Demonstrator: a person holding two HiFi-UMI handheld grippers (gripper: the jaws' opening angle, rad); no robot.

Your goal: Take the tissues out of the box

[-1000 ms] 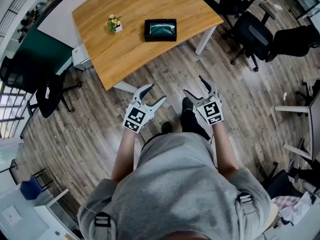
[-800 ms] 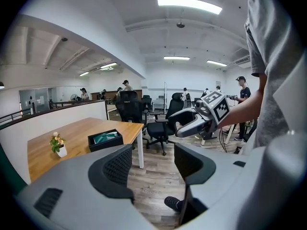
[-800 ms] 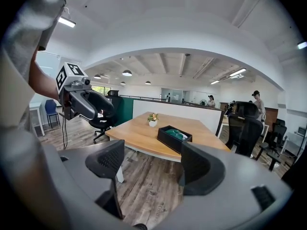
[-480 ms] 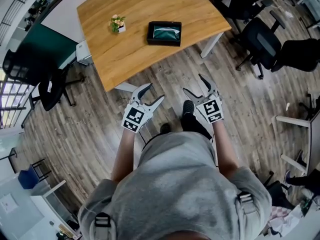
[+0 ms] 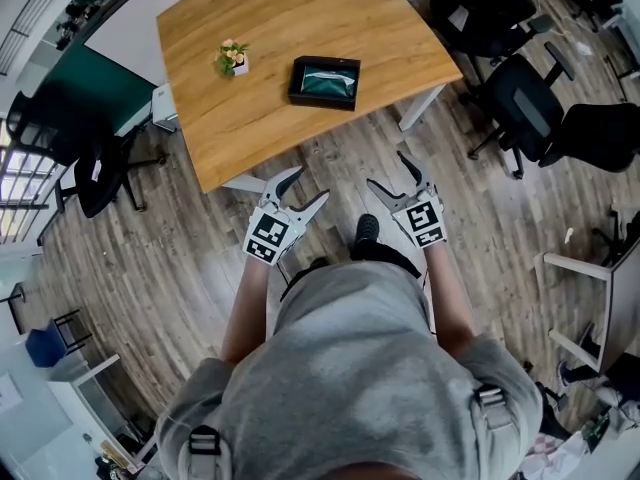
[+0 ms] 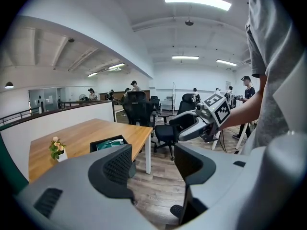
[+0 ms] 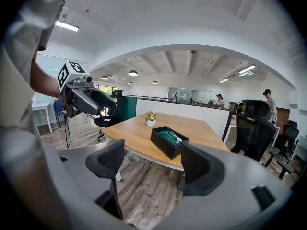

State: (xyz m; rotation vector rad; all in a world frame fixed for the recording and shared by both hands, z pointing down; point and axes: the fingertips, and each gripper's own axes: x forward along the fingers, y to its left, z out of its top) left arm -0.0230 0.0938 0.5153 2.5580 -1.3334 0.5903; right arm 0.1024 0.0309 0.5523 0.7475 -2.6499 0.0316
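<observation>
Not started: we stand well apart from the counter (image 5: 260,28), left claw (image 5: 312,185) and right claw (image 5: 386,170) both wide open and empty, tissues (image 5: 328,83) all lying in the box (image 5: 296,80).

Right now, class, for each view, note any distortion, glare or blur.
Head view: wide lens bows the table edges; window glare at left. Left gripper view: black rounded corners, ceiling lamp blown out. Right gripper view: same vignette, no motion blur.
</observation>
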